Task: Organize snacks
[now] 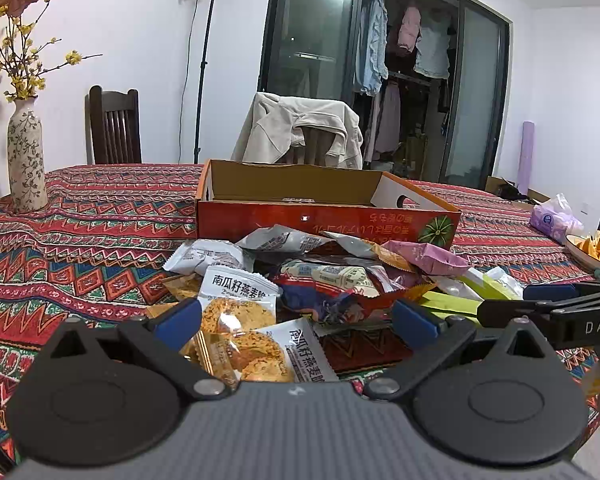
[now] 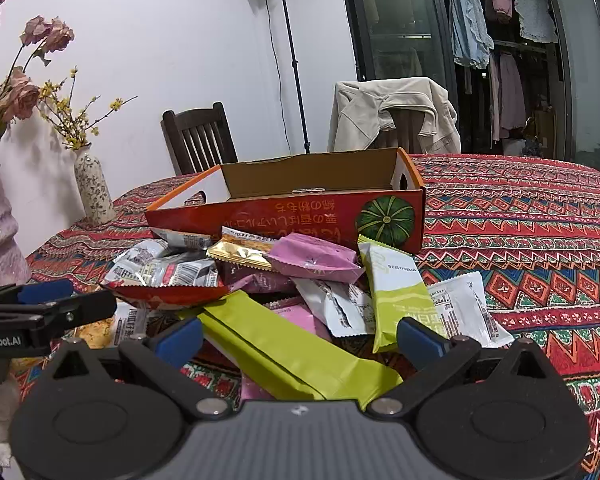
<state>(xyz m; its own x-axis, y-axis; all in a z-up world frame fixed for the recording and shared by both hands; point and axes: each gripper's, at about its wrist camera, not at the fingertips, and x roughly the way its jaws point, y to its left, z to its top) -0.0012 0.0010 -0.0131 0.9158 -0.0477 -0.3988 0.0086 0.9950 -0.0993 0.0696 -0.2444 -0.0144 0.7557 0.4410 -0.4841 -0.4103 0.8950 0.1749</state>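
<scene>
From the left wrist camera, the left gripper hangs low over the near edge of a pile of snack packets, its 2 blue-padded fingers spread wide apart and clamped on nothing. Between them lie 2 white oat-cookie packets showing round golden biscuits. Behind the pile stands an open orange cardboard box (a green pumpkin printed on its front wall), resting on the patterned tablecloth. A floral vase stands far left, and a plate of yellow pieces sits at the right edge. The right gripper reaches in from the right.

From the right wrist camera, the right gripper also has its fingers wide apart and empty, straddling a lime-green packet lying slantwise at the pile's near side. A pink packet and a gold packet lie on top, just in front of the box. The left gripper shows at left.
</scene>
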